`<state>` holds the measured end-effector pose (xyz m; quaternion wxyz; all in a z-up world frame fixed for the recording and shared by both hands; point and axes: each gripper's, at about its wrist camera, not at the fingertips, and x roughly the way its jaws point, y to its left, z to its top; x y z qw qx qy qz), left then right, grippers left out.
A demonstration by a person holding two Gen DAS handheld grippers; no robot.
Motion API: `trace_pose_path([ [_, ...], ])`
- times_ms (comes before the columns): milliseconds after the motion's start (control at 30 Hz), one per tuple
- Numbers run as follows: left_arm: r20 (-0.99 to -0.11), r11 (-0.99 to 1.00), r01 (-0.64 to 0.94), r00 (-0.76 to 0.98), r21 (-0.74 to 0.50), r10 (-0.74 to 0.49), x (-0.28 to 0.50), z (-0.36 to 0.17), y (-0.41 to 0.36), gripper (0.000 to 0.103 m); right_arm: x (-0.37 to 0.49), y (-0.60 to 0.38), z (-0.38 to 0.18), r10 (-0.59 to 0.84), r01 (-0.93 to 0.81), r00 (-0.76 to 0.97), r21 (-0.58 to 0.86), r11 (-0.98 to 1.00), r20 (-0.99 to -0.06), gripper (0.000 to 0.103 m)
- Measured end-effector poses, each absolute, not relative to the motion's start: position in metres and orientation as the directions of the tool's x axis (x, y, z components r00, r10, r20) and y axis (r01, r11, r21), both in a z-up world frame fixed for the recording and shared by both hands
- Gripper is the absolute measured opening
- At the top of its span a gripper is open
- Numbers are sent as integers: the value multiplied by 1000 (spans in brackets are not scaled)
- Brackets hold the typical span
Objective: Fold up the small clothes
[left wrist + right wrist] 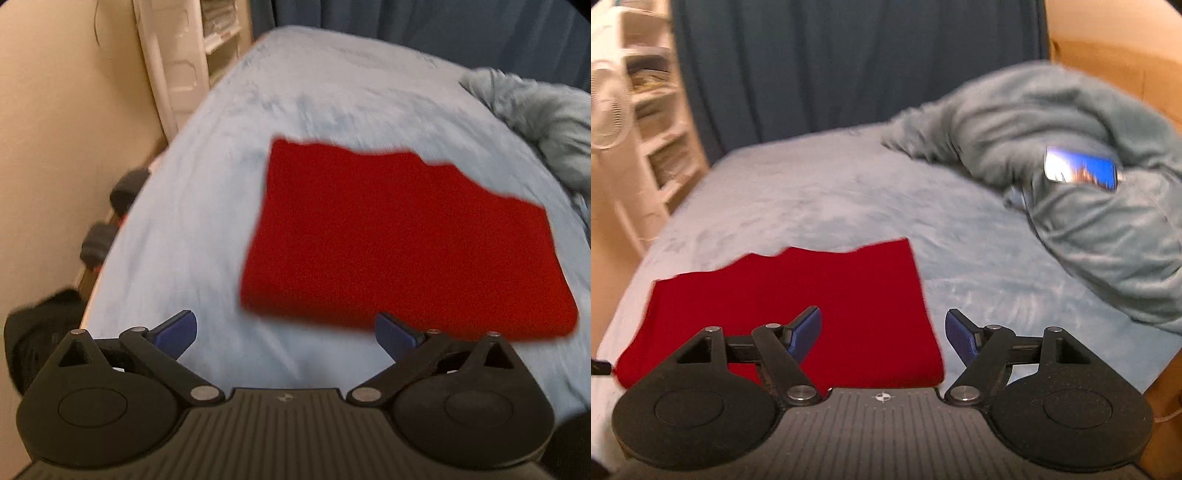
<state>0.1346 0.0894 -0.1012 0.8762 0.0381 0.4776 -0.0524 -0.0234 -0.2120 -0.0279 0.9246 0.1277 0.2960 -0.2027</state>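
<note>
Looking through the left wrist camera, I see my left hand-held gripper (pixel 286 338) released, its blue pads (pixel 176 332) spread wide with nothing between them. It hangs over the near part of the bed (pixel 177 229), which is covered in a pale blue sheet. The red garment (pixel 399 240) lies folded flat on that sheet, ahead and to the right of the pads, its near edge just past the right pad; I cannot tell whether that pad touches it. The view is blurred. A grey-blue blanket (pixel 546 122) is bunched at the far right of the bed, a dark blue curtain (pixel 424 26) hangs behind, and white shelves (pixel 192 55) stand at the left

Switching to the right wrist camera, my right hand-held gripper (pixel 882 334) is also released, with nothing gripped between its pads. The red garment (pixel 831 291) sits low and left, its right edge running between the two pads. The grey-blue blanket (pixel 1071 206) is heaped at the right with a phone (pixel 1080 168), screen lit, resting on it. A white fan (pixel 607 110) and shelves (pixel 661 122) stand at the left beside the curtain (pixel 849 62)
</note>
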Motion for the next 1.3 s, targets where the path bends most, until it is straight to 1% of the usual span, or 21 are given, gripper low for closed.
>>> trace_pose_path([
  [67,-846,988,155,529,21,-65,102,-98,87,103,-41,-194,-23,-288,444,760,142,885,-583,76],
  [167,-834,985,160,551,64,-36,62,-92,83,103,-67,-172,-20,-247,425,769,182,887,-590,76],
  [267,-825,987,153,563,49,-46,32,-86,82,103,-96,-144,-21,-277,428,761,132,894,-586,76],
  [367,-818,988,154,571,31,-63,10,-79,79,103,-119,-125,-23,-250,402,765,138,905,-593,76],
  [467,-799,984,169,598,49,-63,-7,-71,73,103,-131,-119,-25,-220,379,762,145,914,-609,76],
  [600,-769,978,192,636,81,-62,-25,-64,66,103,-139,-114,-19,-244,392,765,130,911,-596,76],
  [833,-765,975,200,641,92,-59,-38,-66,64,103,-147,-107,-15,-250,369,783,101,924,-569,77],
  [1167,-777,976,192,628,97,-46,-30,-67,65,103,-143,-107,-16,-249,370,770,93,924,-587,77],
  [1300,-776,978,185,630,99,-41,-26,-64,64,103,-142,-107,-15,-255,369,774,85,926,-580,77],
])
